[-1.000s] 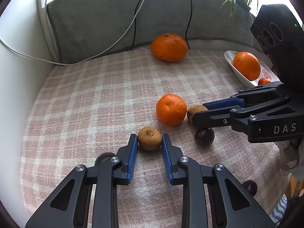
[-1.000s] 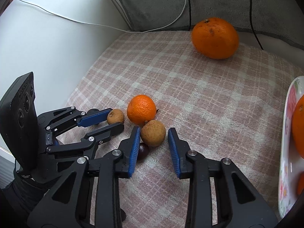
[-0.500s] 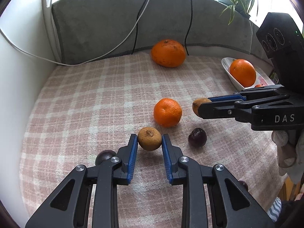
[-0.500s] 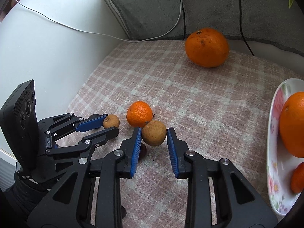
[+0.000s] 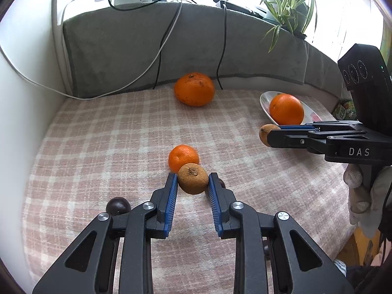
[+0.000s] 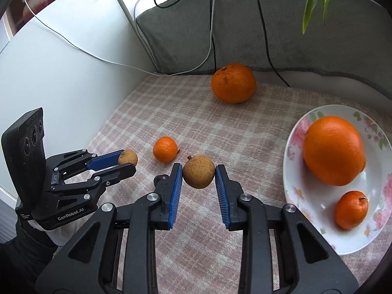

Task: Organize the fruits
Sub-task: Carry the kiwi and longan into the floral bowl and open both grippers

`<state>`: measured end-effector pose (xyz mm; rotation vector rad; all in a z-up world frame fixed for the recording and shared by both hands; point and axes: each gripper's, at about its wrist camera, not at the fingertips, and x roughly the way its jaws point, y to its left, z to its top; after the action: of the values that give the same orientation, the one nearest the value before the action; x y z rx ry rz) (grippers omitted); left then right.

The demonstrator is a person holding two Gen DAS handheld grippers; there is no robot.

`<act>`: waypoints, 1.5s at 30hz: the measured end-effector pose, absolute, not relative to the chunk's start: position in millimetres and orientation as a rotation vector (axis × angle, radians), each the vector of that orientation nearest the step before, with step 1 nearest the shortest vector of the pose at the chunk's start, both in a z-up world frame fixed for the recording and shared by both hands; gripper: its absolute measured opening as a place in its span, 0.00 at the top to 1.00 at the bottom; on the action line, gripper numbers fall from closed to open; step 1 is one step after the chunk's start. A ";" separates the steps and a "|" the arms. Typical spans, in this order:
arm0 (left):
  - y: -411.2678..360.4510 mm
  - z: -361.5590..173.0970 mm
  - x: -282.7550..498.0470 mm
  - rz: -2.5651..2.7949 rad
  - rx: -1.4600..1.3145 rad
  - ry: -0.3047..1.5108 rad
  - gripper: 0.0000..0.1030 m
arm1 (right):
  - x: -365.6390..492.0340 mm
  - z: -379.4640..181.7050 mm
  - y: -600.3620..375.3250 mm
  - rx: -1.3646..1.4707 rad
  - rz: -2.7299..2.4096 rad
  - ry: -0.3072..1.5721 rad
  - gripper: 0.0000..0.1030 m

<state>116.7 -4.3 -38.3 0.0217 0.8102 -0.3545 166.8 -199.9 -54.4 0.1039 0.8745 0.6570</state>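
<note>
My left gripper (image 5: 192, 183) is shut on a small brown fruit (image 5: 192, 178) and holds it above the checked cloth; it also shows in the right wrist view (image 6: 127, 158). My right gripper (image 6: 199, 175) is shut on a second brown fruit (image 6: 198, 174), lifted, left of the flowered plate (image 6: 316, 201). That plate holds a big orange (image 6: 333, 150) and a small mandarin (image 6: 351, 209). A loose mandarin (image 5: 183, 157) lies on the cloth. A large orange (image 5: 194, 88) lies at the back. A dark plum (image 5: 117, 205) lies left of my left gripper.
The checked cloth (image 5: 110, 134) covers the surface, ringed by a grey cushion (image 5: 127, 49) with cables hanging over it. A white wall (image 6: 61, 73) stands on the left. Another dark plum (image 6: 160, 178) peeks out behind my right gripper's left finger. A potted plant (image 5: 284, 7) stands behind the cushion.
Both grippers have risen with their brown fruits off the cloth. The right gripper has moved right toward the plate. The plums and mandarin stay on the cloth.
</note>
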 end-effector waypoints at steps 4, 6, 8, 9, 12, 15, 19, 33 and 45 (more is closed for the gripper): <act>-13.9 -33.1 113.5 -0.378 0.015 0.797 0.77 | 158.2 -46.9 -215.1 0.102 0.634 0.841 0.72; -19.1 -30.3 112.0 -0.390 0.010 0.789 0.77 | 154.3 -42.9 -223.2 0.105 0.622 0.824 0.72; -24.5 -27.2 111.1 -0.403 -0.001 0.781 0.77 | 150.8 -39.4 -232.5 0.109 0.606 0.808 0.72; -27.6 -25.9 110.5 -0.409 -0.006 0.777 0.76 | 149.0 -37.8 -236.0 0.112 0.600 0.801 0.72; -34.7 -22.9 110.1 -0.424 -0.024 0.765 0.76 | 143.9 -34.7 -249.7 0.117 0.578 0.784 0.72; -42.2 -19.2 110.9 -0.440 -0.052 0.755 0.76 | 139.0 -33.4 -264.3 0.114 0.548 0.770 0.72; -58.3 -15.3 112.4 -0.473 -0.063 0.749 0.77 | 135.9 -33.2 -286.0 0.129 0.513 0.760 0.72; -133.9 -8.0 118.3 -0.585 -0.034 0.747 0.76 | 140.3 -30.3 -363.5 0.187 0.397 0.736 0.72; -175.3 -11.1 126.6 -0.592 0.006 0.763 0.77 | 157.8 -43.2 -396.8 0.192 0.355 0.746 0.72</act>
<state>126.6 -175.3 -11.1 0.0057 0.7629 -0.5923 157.8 -396.8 -43.2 0.1924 0.7460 0.3548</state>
